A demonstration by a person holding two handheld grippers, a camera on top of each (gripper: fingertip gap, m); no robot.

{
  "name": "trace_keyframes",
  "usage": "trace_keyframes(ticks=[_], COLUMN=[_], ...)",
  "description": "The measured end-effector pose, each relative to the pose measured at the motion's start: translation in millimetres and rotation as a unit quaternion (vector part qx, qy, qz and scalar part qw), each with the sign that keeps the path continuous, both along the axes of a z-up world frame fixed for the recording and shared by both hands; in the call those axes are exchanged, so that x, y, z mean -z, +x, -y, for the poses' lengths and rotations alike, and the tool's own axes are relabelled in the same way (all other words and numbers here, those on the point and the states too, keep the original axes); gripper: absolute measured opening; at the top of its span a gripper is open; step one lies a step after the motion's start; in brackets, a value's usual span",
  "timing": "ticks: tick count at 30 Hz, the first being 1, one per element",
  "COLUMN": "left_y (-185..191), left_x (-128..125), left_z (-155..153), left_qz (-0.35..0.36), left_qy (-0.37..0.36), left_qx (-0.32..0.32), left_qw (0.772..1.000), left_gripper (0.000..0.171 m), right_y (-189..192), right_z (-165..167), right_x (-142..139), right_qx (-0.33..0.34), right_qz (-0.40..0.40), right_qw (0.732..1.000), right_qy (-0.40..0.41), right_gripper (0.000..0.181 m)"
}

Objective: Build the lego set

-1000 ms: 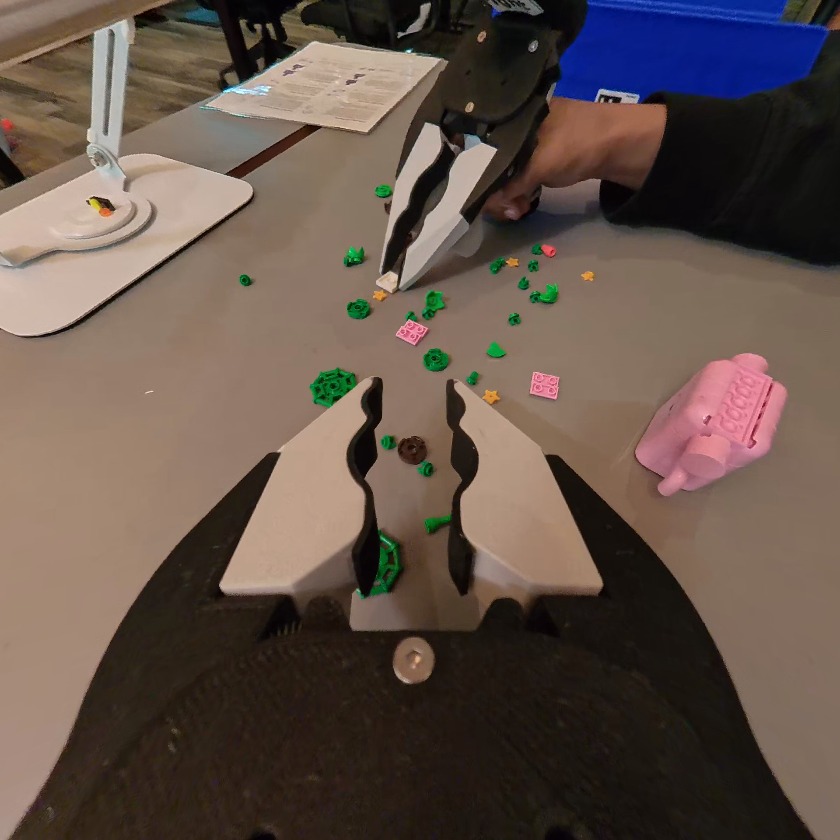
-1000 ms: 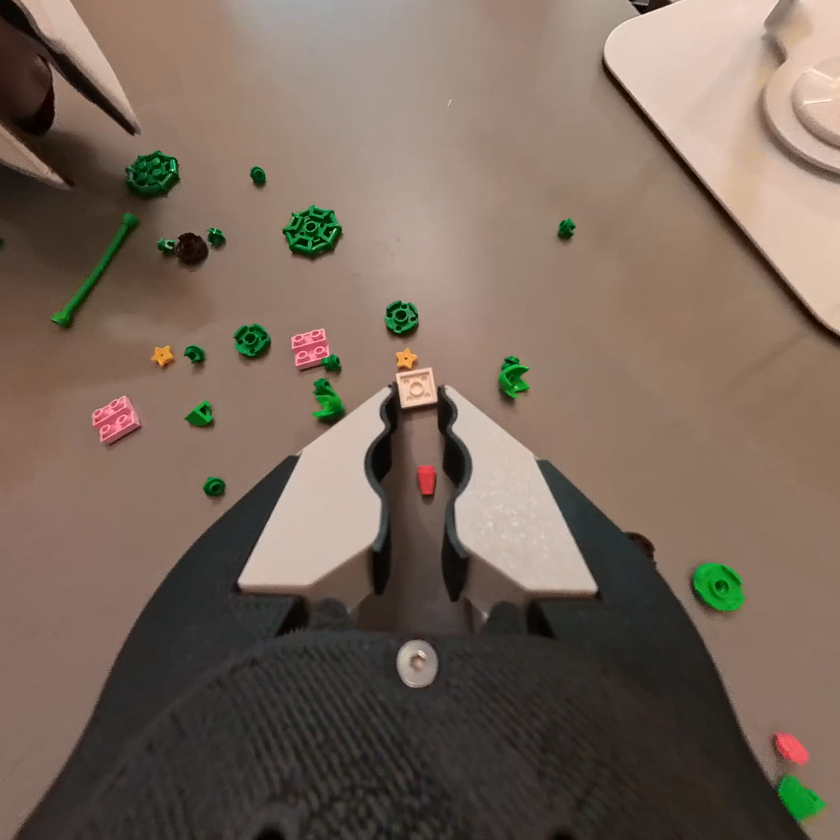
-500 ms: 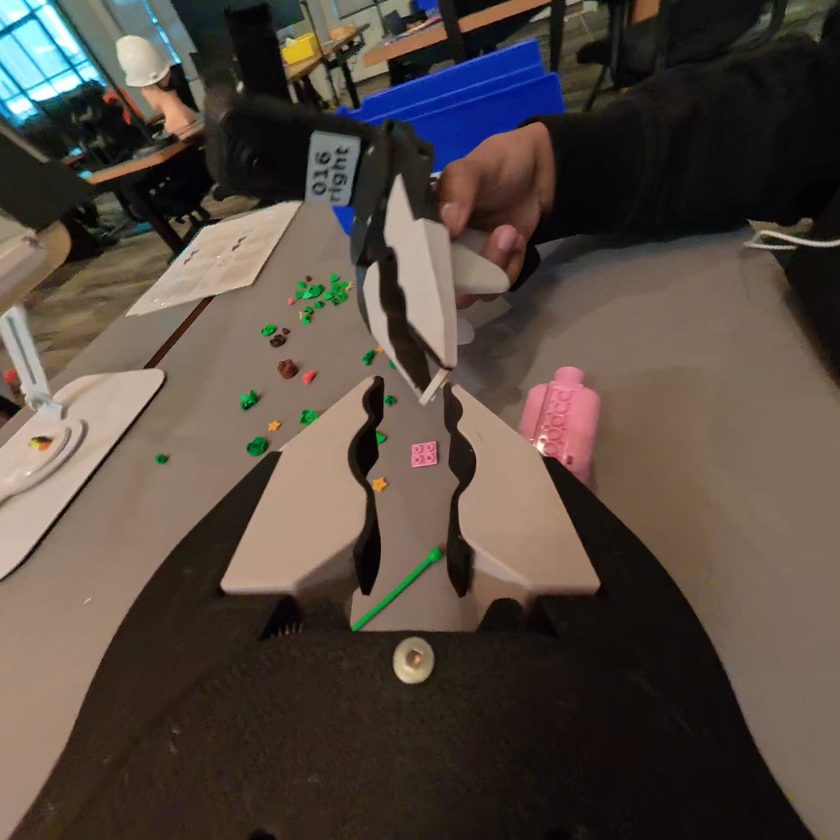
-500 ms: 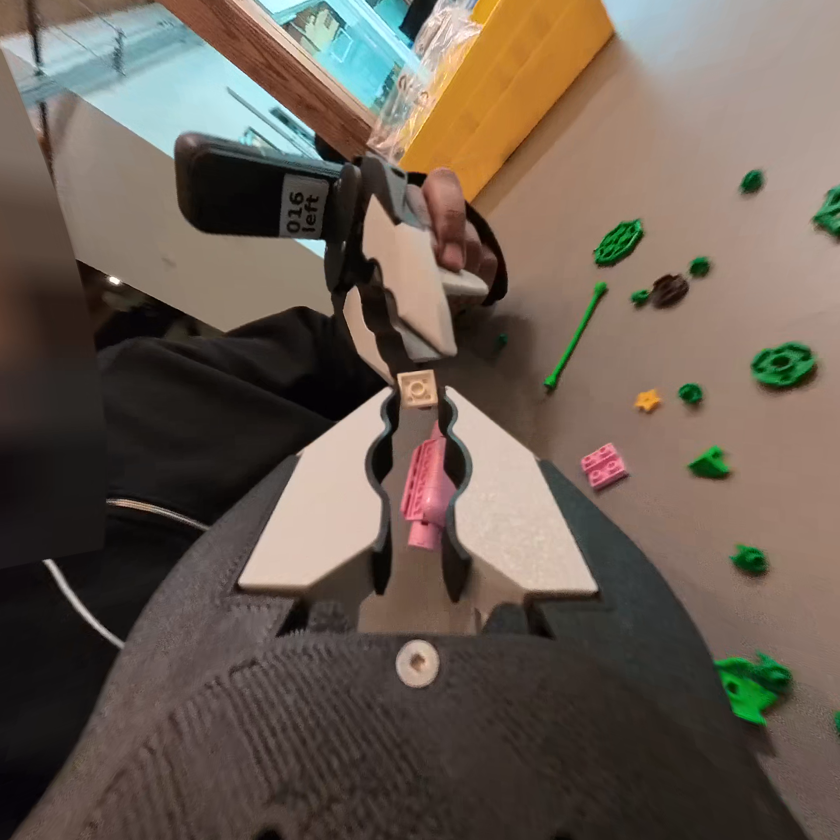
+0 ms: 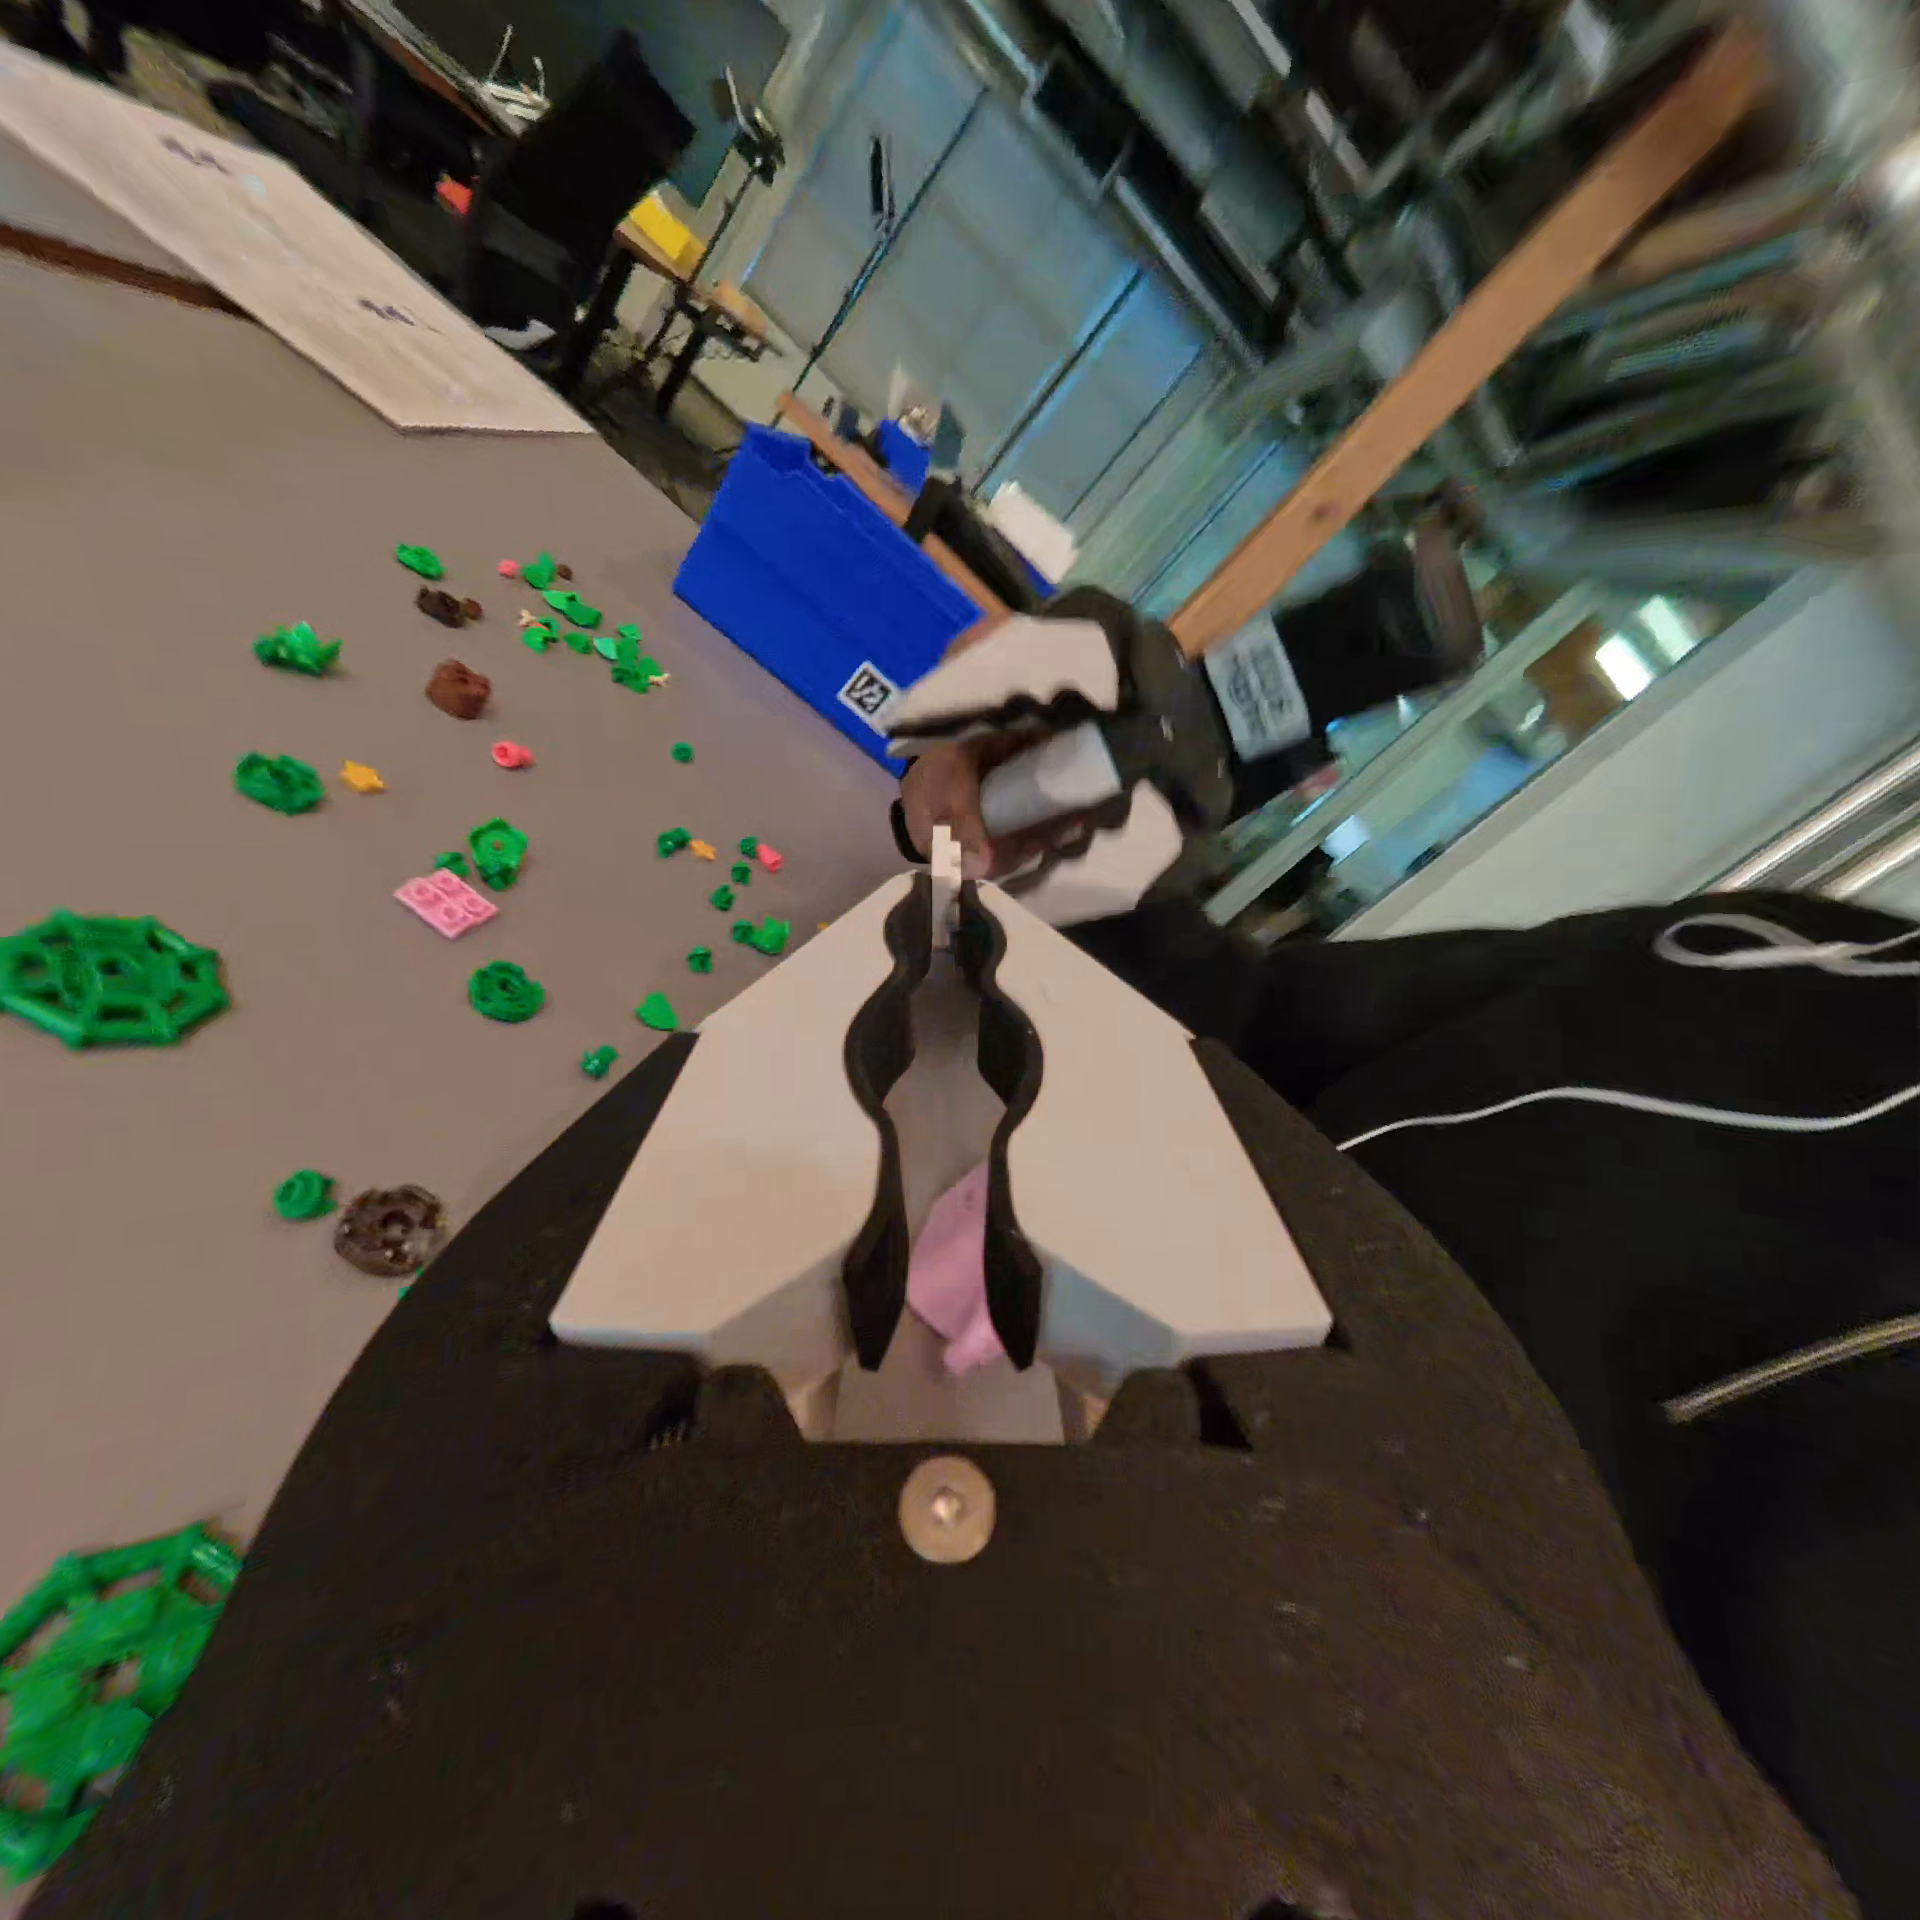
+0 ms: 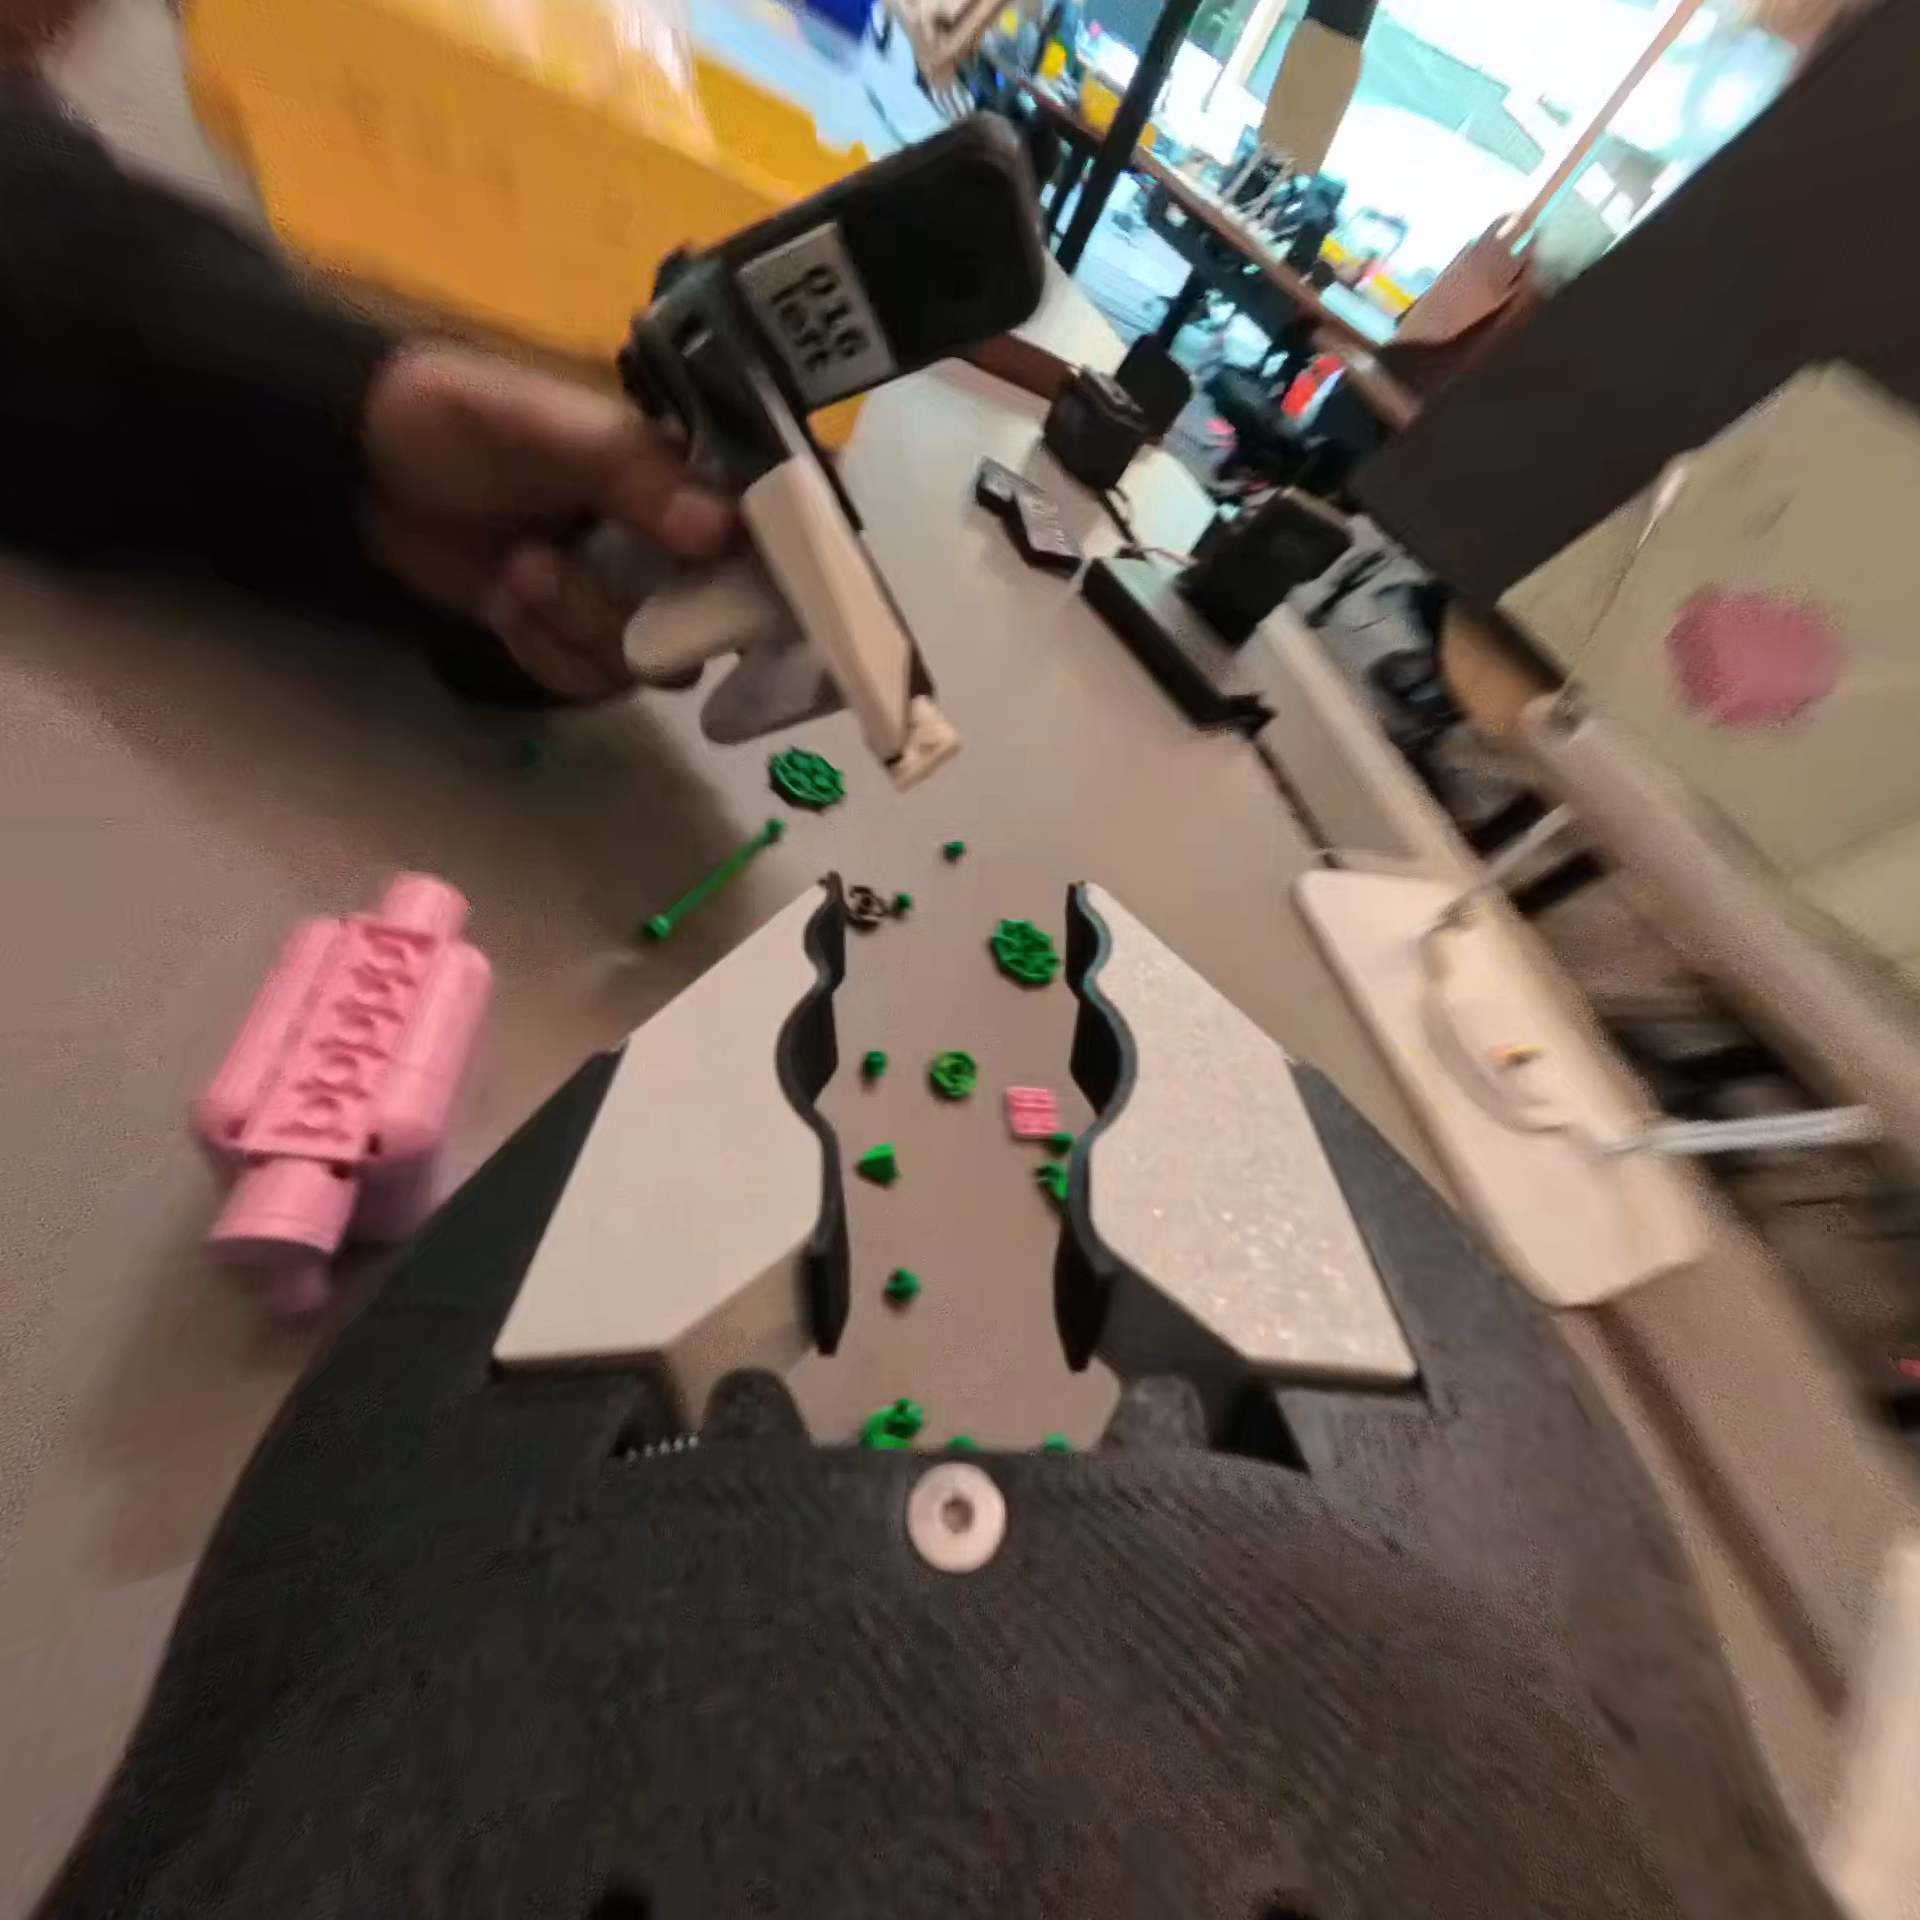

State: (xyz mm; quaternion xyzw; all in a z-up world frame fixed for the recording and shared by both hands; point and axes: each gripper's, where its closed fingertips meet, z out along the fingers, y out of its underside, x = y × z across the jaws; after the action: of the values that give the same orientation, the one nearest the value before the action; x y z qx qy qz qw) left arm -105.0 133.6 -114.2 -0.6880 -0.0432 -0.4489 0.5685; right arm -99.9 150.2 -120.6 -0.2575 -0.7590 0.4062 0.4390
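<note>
My left gripper (image 5: 940,894) is shut on a small tan square plate (image 5: 943,862), held edge-on at its tips above the grey table (image 5: 208,520). In the right wrist view the left gripper (image 6: 909,743) shows with the tan plate (image 6: 925,746) at its tip, held by a hand. My right gripper (image 6: 951,904) is open and empty, above scattered green pieces. It also shows in the left wrist view (image 5: 997,727), just beyond the tan plate. A pink chunky piece (image 6: 343,1091) lies on the table to the left; it also shows between the left jaws (image 5: 951,1268).
Green web pieces (image 5: 109,977), a pink 2x2 plate (image 5: 445,902), a brown round piece (image 5: 390,1229) and a green rod (image 6: 712,894) lie scattered. A blue bin (image 5: 821,603) and a paper sheet (image 5: 312,301) sit at the back. A white pad (image 6: 1455,1091) lies right. Less than 4 cm separates the two grippers' tips. My right gripper's tips are some 9 cm from the pink chunky piece (image 6: 343,1091).
The tan plate has passed from my right gripper to my left. The left gripper has shut on it, and the right gripper has opened and drawn back. Both views have swung.
</note>
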Motion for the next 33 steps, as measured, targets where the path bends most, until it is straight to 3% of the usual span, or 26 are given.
trace_keyframes(ticks=[2, 5, 13, 17, 19, 20, 25, 30, 33], left_y=[-1.7, 9.4, 29.7, 29.9, 24.2, 22.9, 31.2, 30.6, 29.6], left_x=[3.9, 11.0, 20.8, 24.3, 36.1, 44.9, 77.3, 106.1, 107.1], left_z=[0.1, 0.6, 3.9, 3.9, 0.0, -0.6, -0.3, -4.4, -9.3], left_qz=[0.033, 0.030, 0.019, 0.015, -0.036, -0.079, -0.292, -0.432, -0.451], left_qy=[-0.017, -0.038, -0.065, -0.069, -0.084, -0.095, -0.132, -0.174, -0.170], left_qx=[0.011, 0.041, 0.095, 0.100, 0.074, 0.067, 0.063, 0.056, 0.049], left_qw=[0.999, 0.998, 0.993, 0.992, 0.993, 0.990, 0.945, 0.883, 0.875], left_gripper=[0.000, 0.000, 0.000, 0.004, 0.028, 0.032, 0.032, 0.033, 0.033], right_y=[-0.6, 0.9, 7.9, 9.0, 8.1, 9.5, 27.5, 24.6, 23.5], right_z=[12.2, 28.4, 29.3, 26.1, 14.2, 7.8, -0.3, -1.0, -3.0], right_x=[5.8, 16.2, 15.1, 17.8, 20.9, 26.8, 71.3, 85.1, 87.1], right_qx=[0.009, -0.008, -0.035, -0.036, -0.025, -0.026, -0.072, -0.075, -0.071], right_qz=[-0.042, -0.043, -0.041, -0.035, -0.001, 0.037, 0.248, 0.281, 0.285], right_qw=[0.995, 0.990, 0.991, 0.988, 0.990, 0.992, 0.966, 0.955, 0.954], right_qy=[0.091, 0.130, 0.120, 0.143, 0.137, 0.122, -0.012, -0.059, -0.059], right_gripper=[0.041, 0.041, 0.015, 0.015, 0.015, 0.015, 0.015, 0.015, 0.015])
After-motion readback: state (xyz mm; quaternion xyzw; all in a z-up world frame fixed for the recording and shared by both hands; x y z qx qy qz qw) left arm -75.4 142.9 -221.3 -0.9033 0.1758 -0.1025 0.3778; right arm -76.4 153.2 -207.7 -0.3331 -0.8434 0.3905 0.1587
